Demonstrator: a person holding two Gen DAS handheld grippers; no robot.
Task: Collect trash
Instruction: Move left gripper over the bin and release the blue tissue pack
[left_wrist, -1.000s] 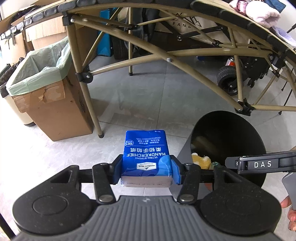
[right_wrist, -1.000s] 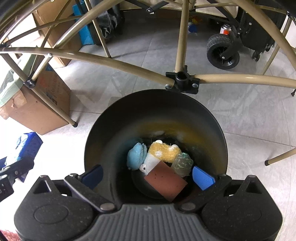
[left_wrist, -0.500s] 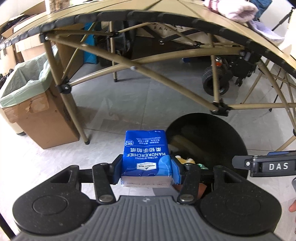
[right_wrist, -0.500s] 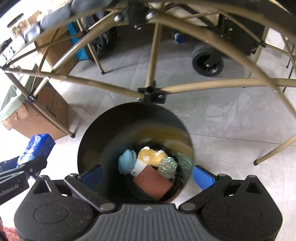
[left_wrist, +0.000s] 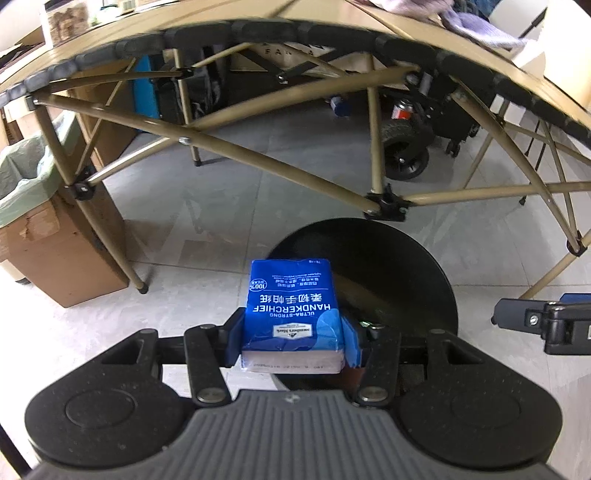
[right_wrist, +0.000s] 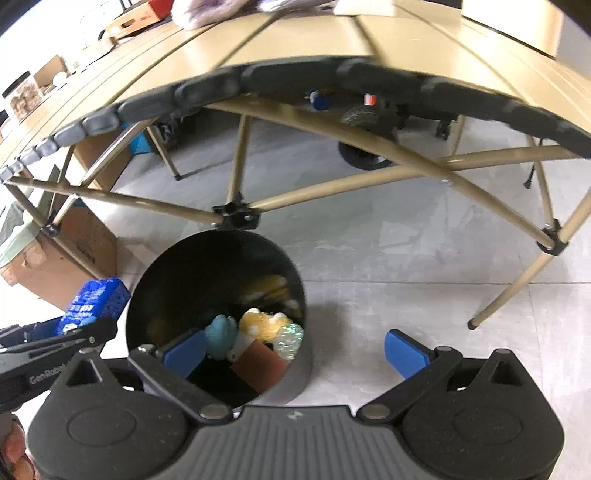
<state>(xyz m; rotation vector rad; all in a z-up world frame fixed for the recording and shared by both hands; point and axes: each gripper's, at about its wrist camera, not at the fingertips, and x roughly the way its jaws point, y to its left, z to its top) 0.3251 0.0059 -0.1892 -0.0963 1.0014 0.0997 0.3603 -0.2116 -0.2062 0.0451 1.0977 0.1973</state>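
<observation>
The blue tissue pack (left_wrist: 291, 314) reads "ULTRA-STRONG HANDKERCHIEF" and "100%"; the left tool (right_wrist: 48, 373) reads "GenRobot".

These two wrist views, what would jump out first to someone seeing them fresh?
First, the bright blue handkerchief pack clamped in the left gripper, held by the rim of the black bin. Next, the colourful trash at the bin's bottom, including a brown block, seen past the right gripper, which stands open. Behind is a tan folding table.

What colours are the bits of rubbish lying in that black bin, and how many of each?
In the black bin:
Light blue lump: 1
Yellow lump: 1
Pale green crumpled piece: 1
Brown block: 1
Small white piece: 1
Total: 5
</observation>
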